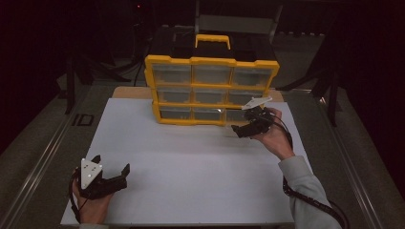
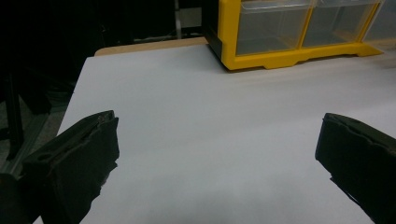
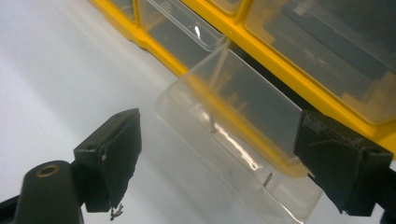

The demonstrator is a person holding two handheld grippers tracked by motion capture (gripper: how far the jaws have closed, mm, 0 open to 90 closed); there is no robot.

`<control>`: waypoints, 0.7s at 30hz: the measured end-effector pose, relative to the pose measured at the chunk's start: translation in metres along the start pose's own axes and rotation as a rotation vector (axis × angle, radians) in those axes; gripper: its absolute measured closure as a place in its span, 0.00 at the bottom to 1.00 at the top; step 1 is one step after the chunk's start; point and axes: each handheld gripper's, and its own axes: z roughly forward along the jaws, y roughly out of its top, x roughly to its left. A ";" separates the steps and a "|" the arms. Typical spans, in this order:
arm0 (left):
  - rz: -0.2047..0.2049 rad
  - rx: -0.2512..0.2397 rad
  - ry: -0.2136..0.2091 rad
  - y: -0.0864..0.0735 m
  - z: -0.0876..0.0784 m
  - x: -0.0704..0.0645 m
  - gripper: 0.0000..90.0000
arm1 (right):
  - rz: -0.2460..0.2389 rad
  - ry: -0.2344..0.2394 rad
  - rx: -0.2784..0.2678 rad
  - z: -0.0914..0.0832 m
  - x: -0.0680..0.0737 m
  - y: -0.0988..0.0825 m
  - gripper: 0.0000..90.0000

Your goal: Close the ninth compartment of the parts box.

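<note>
A yellow organizer with 9 clear drawers (3 rows of 3) stands at the far side of the white table. Its bottom right drawer is pulled partly out. The right gripper sits just in front of that drawer, jaws spread wide on either side of it without gripping. The left gripper rests near the table's front left corner, jaws wide and holding nothing.
</note>
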 end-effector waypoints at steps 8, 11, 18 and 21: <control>0.000 0.001 0.000 0.000 0.000 0.000 0.00 | 0.040 -0.023 -0.062 0.000 0.003 -0.014 0.18; 0.000 0.000 0.000 0.000 0.000 0.000 0.00 | 0.047 -0.039 -0.080 0.000 0.007 -0.018 0.18; -0.001 0.000 -0.001 0.000 0.000 0.000 0.00 | 0.043 -0.044 -0.112 0.001 0.018 -0.025 0.18; -0.001 0.000 -0.001 0.000 0.000 0.000 0.00 | 0.053 -0.044 -0.127 0.000 0.021 -0.028 0.18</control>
